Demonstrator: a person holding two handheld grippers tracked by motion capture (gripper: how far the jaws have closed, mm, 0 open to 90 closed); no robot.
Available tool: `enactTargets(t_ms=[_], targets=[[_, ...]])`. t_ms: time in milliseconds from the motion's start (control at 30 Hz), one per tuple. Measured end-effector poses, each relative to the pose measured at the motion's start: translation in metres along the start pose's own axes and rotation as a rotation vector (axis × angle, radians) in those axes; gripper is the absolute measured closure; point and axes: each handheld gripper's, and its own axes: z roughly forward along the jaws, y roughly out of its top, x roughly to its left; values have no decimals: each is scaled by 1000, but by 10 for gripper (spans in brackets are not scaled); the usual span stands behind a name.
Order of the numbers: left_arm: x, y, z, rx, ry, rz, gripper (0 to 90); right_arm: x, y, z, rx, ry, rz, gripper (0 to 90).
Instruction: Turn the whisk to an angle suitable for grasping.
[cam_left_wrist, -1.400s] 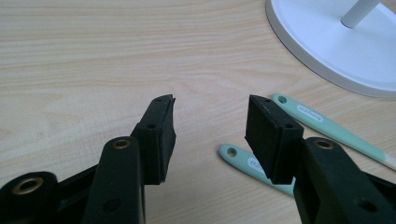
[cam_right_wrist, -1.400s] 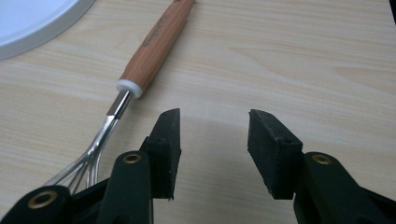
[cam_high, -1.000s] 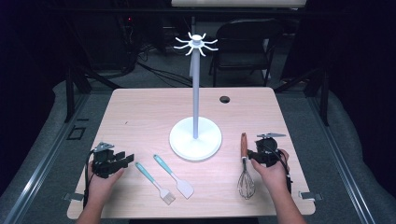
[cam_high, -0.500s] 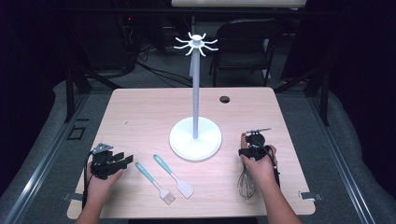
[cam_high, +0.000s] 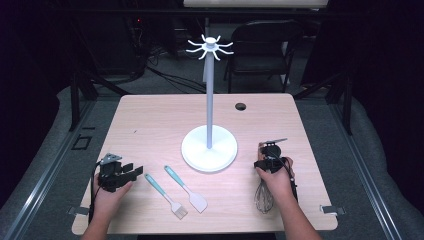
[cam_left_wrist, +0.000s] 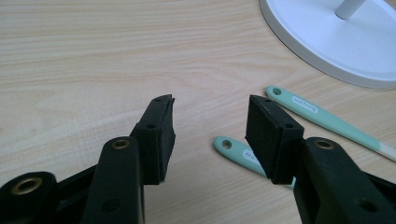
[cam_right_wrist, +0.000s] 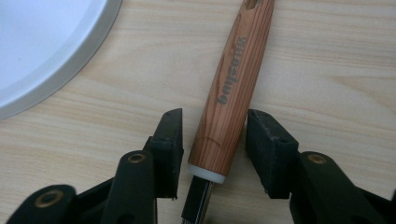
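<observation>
A whisk with a wooden handle (cam_right_wrist: 238, 65) lies at the table's right front, its wire head (cam_high: 263, 199) pointing toward the person. My right gripper (cam_high: 266, 159) (cam_right_wrist: 214, 121) is lowered over the handle. Its jaws have just been closing, with the handle between them and a small gap on each side. At the left front my left gripper (cam_high: 137, 171) (cam_left_wrist: 210, 105) rests open on the table with nothing between its jaws. It points toward a teal-handled brush (cam_high: 165, 196) (cam_left_wrist: 236, 151) and a teal-handled spatula (cam_high: 186, 187) (cam_left_wrist: 322, 116).
A white stand with a round base (cam_high: 209, 149) (cam_left_wrist: 336, 42) (cam_right_wrist: 42, 42) and a tall pole topped by hooks (cam_high: 210, 46) occupies the table's middle. A black hole (cam_high: 241, 106) sits near the far edge. A chair (cam_high: 265, 45) stands behind the table.
My right gripper has shifted left and down over the whisk handle, which earlier lay in sight beside it. The left gripper and the two teal tools have stayed put.
</observation>
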Motion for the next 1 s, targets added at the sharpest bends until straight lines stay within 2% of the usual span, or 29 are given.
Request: enactTargets(t_ms=[167, 333, 500, 567, 1000], targets=[[0, 0, 0, -1, -2, 0, 517, 1, 0, 2, 12, -5, -6, 609], [0, 0, 1, 2, -2, 2, 519, -1, 0, 3, 19, 12, -3, 619], [0, 0, 0, 6, -5, 3, 518, -1, 0, 2, 18, 23, 1, 667], [0, 0, 1, 1, -3, 1, 518, -2, 0, 2, 21, 43, 11, 677], [0, 0, 1, 11, -6, 3, 518, -6, 1, 1, 33, 64, 19, 702]])
